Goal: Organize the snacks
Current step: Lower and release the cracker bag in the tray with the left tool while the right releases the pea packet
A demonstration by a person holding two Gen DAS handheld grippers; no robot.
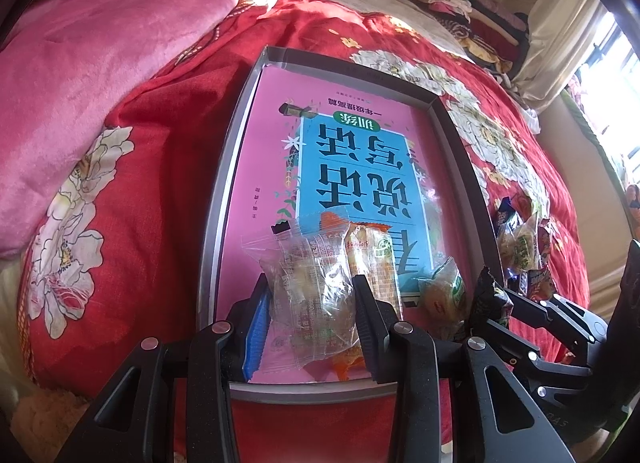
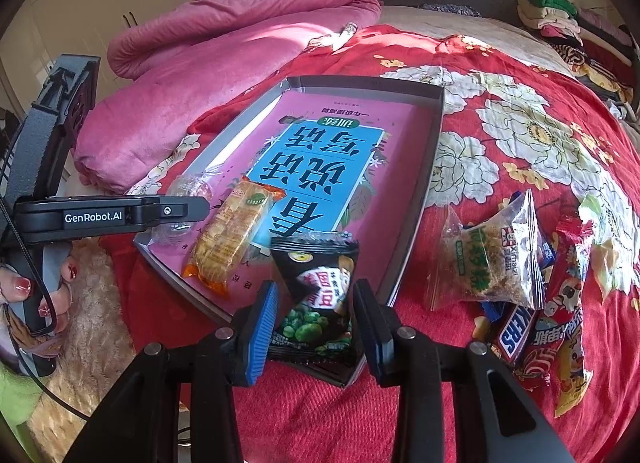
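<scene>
A shallow grey box [image 2: 434, 131] lies on a red flowered quilt [image 2: 520, 75], filling the middle of both views, with a pink and blue book [image 2: 320, 159] flat inside it. In the left wrist view the left gripper [image 1: 310, 305] sits at the lower middle of the frame, its jaws narrowly apart and closed against a clear-wrapped snack [image 1: 316, 283] that rests over the near end of the book. Just to the right of that packet lies an orange-wrapped cake [image 1: 370, 251], and further right a small green-labelled snack [image 1: 444, 291]. In the right wrist view the right gripper [image 2: 314, 321] stands at the lower middle, its jaws partly open on either side of a black bag of green peas [image 2: 316, 287] at the box's near corner; the left pad seems to touch the bag, while a gap shows at the right pad, so a firm hold cannot be told. At the right of that frame a heap of loose snacks [image 2: 532, 275] lies on the quilt outside the box, among them a rice cracker packet [image 2: 496, 259] and a Snickers bar [image 2: 516, 331]. A pink blanket [image 2: 224, 43] is bunched at the upper left.
</scene>
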